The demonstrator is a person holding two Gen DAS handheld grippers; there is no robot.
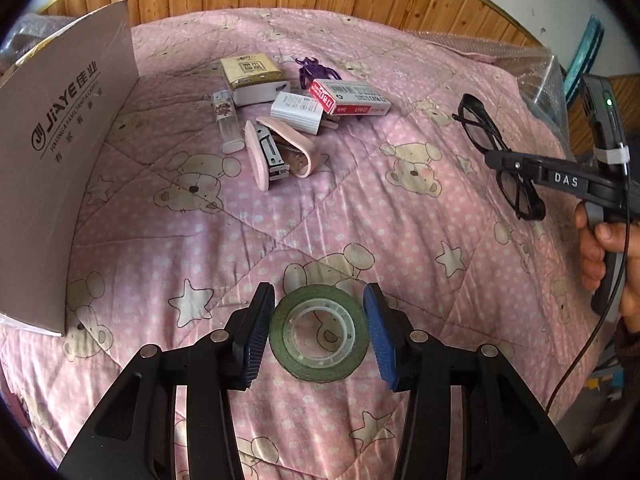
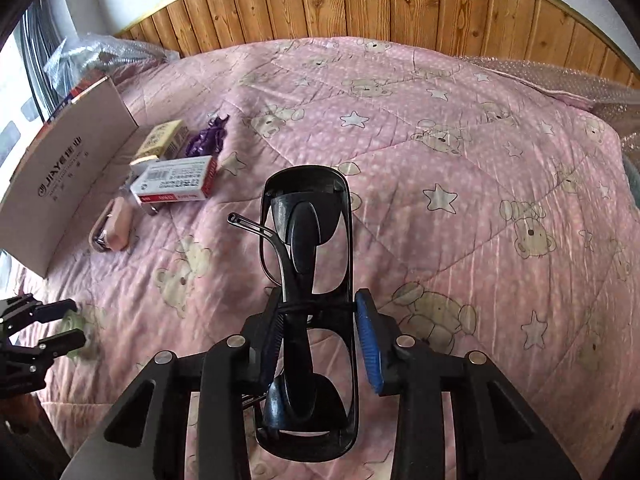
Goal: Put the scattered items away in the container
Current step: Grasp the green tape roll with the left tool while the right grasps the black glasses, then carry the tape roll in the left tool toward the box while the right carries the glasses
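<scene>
A pink quilt (image 1: 360, 208) fills both views. The cardboard box (image 1: 60, 168) stands at left. The right gripper (image 2: 318, 332) has its jaws closed on the black glasses (image 2: 308, 248). The left gripper (image 1: 320, 336) has jaws narrowly apart around the green tape roll (image 1: 319, 338), bottom centre.

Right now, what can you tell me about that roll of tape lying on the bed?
The roll of tape is a flat ring with a dark green outer band around a clear plastic core, through which the quilt's bear print shows. It lies flat on the pink quilt, apart from the other items. The left gripper straddles it, one pad on either side. The left pad looks to be at its edge, while the right pad stands just clear of it. Nothing else touches it.
</scene>
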